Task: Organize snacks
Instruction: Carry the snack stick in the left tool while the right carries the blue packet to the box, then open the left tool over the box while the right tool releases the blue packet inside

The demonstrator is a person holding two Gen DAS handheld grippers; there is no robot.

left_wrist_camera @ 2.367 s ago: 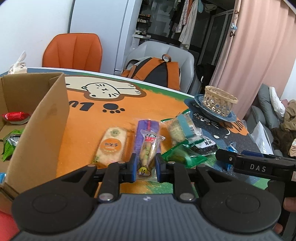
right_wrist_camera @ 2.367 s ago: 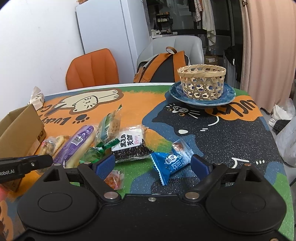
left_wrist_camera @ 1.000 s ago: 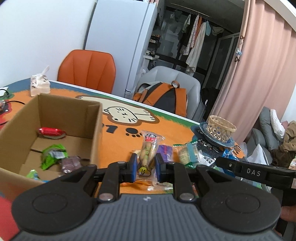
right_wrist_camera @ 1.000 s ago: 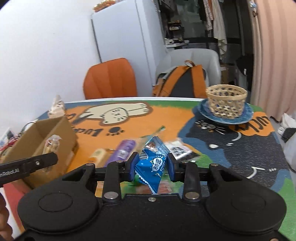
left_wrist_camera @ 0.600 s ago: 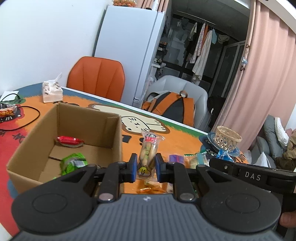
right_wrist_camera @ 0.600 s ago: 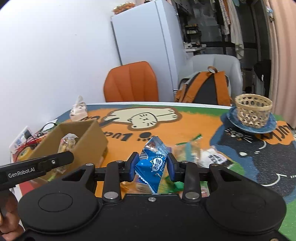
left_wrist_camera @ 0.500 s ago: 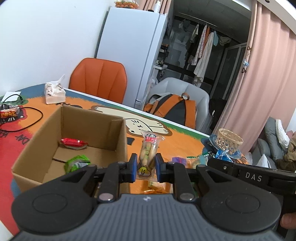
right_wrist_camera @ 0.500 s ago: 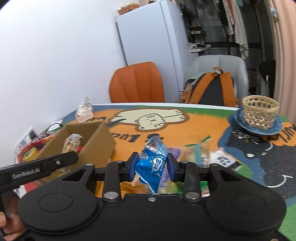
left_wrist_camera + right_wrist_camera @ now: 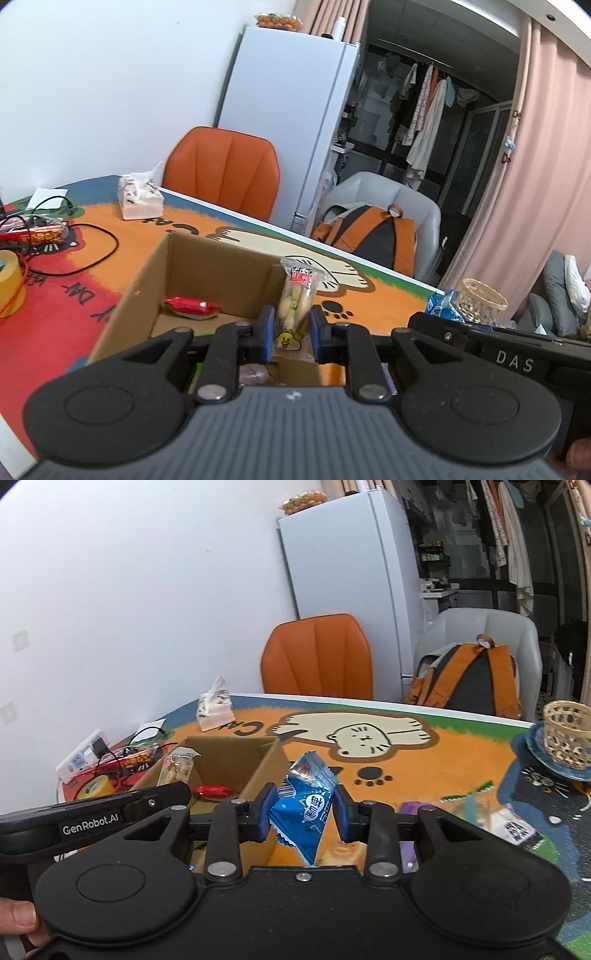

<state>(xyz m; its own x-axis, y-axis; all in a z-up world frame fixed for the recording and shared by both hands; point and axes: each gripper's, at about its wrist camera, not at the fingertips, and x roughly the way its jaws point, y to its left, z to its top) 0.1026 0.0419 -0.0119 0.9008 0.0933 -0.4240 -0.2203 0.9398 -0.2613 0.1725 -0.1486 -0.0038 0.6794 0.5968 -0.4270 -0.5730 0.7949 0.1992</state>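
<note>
My left gripper (image 9: 289, 334) is shut on a clear pack of biscuit sticks (image 9: 295, 306), held upright over the near edge of an open cardboard box (image 9: 207, 258). A red wrapped snack (image 9: 192, 306) lies on the box floor. My right gripper (image 9: 303, 814) is shut on a blue snack packet (image 9: 306, 808), just right of the box's (image 9: 229, 760) right wall. The biscuit pack (image 9: 177, 768) and the left gripper's arm (image 9: 92, 812) show at the left of the right wrist view. Several loose snacks (image 9: 480, 812) lie on the table mat at the right.
A tissue pack (image 9: 140, 195), black cable (image 9: 96, 254), yellow tape roll (image 9: 9, 284) and a red pack lie left of the box. A wicker basket (image 9: 569, 738) on a blue plate stands at the far right. An orange chair (image 9: 225, 170) and a backpack on a grey chair (image 9: 369, 236) stand behind the table.
Both grippers have moved left and slightly up with their snacks. The box now lies right under the left gripper, and the right gripper has come up to the box's right wall.
</note>
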